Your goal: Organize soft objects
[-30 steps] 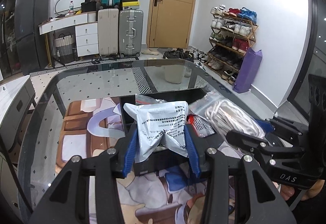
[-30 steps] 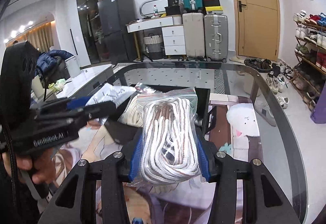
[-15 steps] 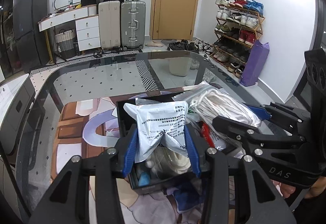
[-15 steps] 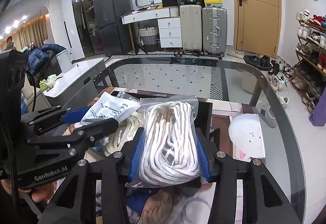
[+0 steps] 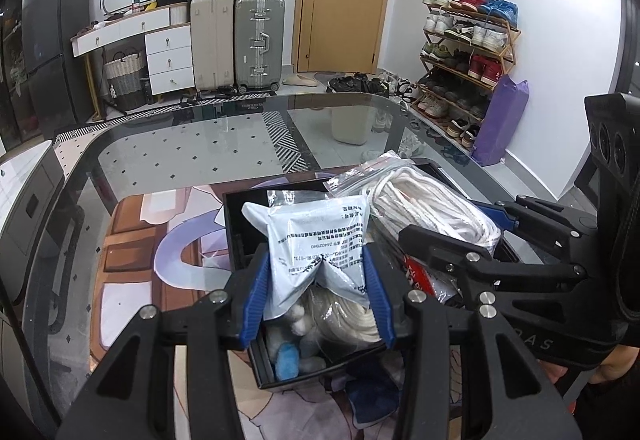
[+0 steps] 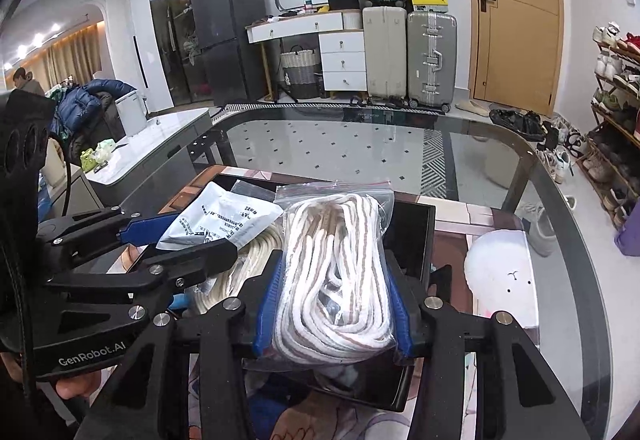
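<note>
My left gripper is shut on a grey-white printed soft packet, held over the black box on the glass table. Inside the box lie a coil of cream rope and white and blue plush pieces. My right gripper is shut on a clear zip bag of white rope, held over the same box. Seen from the left wrist, the bag of rope sits right of the packet. Seen from the right wrist, the left gripper holds the packet at left.
A printed mat lies under the box on the glass table. A white round plush-like shape shows on the mat at right. Suitcases, a drawer unit and a shoe rack stand beyond the table.
Both grippers have come forward over the black box with their loads and drawn closer together. The inside of the box has come into sight below the packet.
</note>
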`<state>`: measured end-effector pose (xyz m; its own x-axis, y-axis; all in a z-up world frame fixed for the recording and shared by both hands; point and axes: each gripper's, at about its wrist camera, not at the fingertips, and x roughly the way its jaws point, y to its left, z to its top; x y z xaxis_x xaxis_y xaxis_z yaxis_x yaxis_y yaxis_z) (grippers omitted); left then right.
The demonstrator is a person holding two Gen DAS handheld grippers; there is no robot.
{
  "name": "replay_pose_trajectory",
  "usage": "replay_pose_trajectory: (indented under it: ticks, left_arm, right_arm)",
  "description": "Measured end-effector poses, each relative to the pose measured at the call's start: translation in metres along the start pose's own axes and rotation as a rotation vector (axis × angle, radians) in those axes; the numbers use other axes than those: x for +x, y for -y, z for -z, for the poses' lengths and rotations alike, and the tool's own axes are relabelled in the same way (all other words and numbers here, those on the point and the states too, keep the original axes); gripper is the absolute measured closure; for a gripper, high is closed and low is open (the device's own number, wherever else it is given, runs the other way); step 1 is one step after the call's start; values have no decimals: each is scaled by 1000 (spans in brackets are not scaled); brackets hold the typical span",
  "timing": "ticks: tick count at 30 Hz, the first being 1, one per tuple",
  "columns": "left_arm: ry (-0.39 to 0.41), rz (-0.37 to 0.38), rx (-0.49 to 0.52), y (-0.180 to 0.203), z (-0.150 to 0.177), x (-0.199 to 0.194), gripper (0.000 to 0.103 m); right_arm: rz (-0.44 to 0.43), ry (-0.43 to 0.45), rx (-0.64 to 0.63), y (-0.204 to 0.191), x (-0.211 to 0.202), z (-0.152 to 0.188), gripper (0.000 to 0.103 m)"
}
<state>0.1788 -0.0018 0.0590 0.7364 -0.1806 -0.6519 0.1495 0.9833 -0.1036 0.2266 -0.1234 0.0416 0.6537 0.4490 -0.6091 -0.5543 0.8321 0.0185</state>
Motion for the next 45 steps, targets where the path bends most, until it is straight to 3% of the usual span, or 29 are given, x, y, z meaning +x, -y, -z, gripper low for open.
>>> replay_pose_trajectory:
  ticks: [4, 11, 14, 16, 20, 21, 35, 45]
  left_arm:
    - [0, -8, -8, -2, 0, -2, 54]
    - [7, 22, -34, -3, 1, -12, 42]
    - [31, 16, -29, -1, 3, -21, 30]
    - [43, -10, -28, -1, 5, -26, 15]
    - [73, 0, -33, -3, 9, -34, 4]
    - [81, -6, -31, -3, 11, -36, 0]
    - [121, -113, -26, -16, 37, -34, 0]
    - [182, -123, -50, -31, 51, -42, 0]
  right_arm:
    - [-13, 14, 2, 1, -5, 1, 53]
    - [3, 75, -7, 1, -27, 7, 27]
    - [26, 99, 7, 5, -39, 12, 15]
    - [40, 110, 14, 6, -47, 14, 9]
    - [63, 131, 33, 11, -59, 21, 1]
    - [65, 132, 37, 12, -62, 23, 1]
    - [111, 199, 26, 13, -79, 58, 1]
    - [116, 274, 19, 20, -94, 61, 1]
